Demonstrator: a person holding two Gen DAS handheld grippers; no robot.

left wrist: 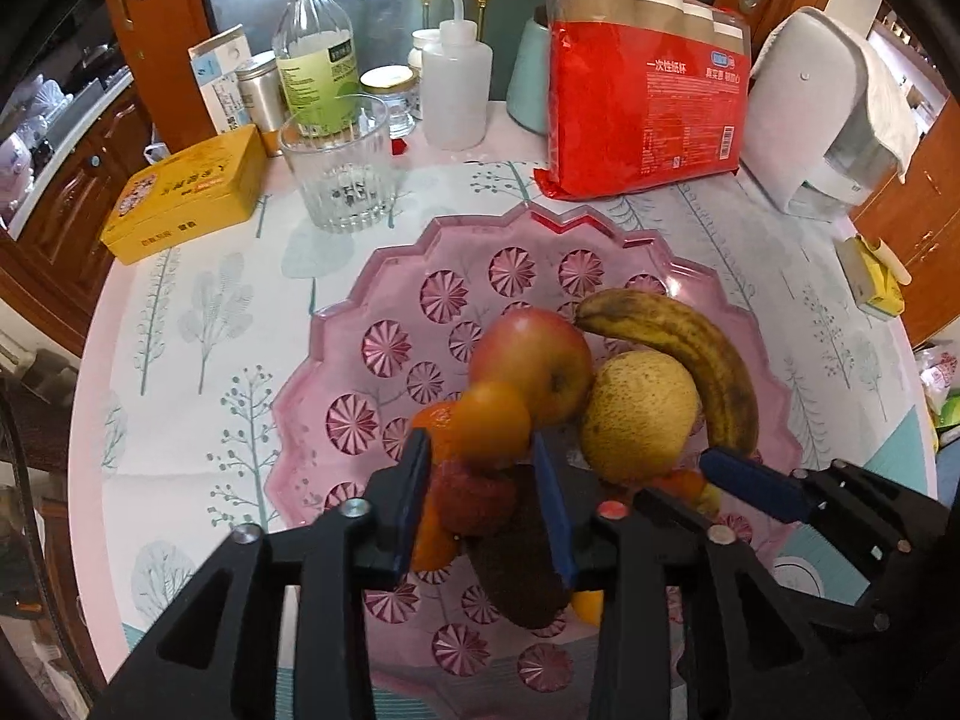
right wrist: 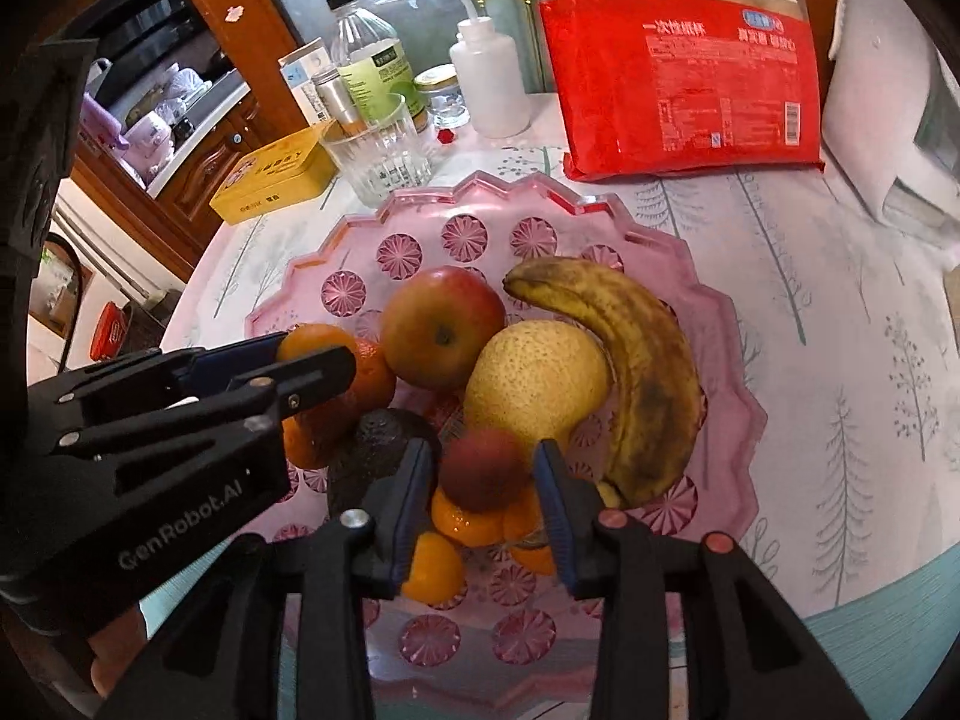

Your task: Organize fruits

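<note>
Pink plate (left wrist: 336, 324) sits mid-surface and carries all the fruit: apple (left wrist: 531, 363) at centre, pear (left wrist: 639, 414) at its 3 o'clock, spotted banana (left wrist: 690, 348) curving along the 2-to-4 o'clock rim, dark avocado (right wrist: 375, 447) and several oranges at 6 to 8 o'clock.

Left tongs (left wrist: 483, 492): moderately open, blue pads flanking an orange (left wrist: 486, 423) with a lychee (left wrist: 474, 501) just below it. Contact cannot be confirmed; nothing appears clamped.

Right tongs (right wrist: 486, 501): likewise moderately open, pads either side of the lychee, which rests on oranges (right wrist: 468, 519). A gap shows on both sides, so no hold yet.

Handling, by judgement:
- Lychee: small, light, rough-skinned, soft within. Take it across its middle with light closure; it may roll off the oranges beneath.
- Oranges: round, firm, slightly yielding, prone to rolling when a neighbour is moved.
- Banana: overripe, bruises easily; grip mid-body, gently.
- Apple, pear: heavier, smooth, likely to slip; take at the widest girth.

Risk: both tongs crowd the same spot at 6 o'clock; collision is possible.
</note>
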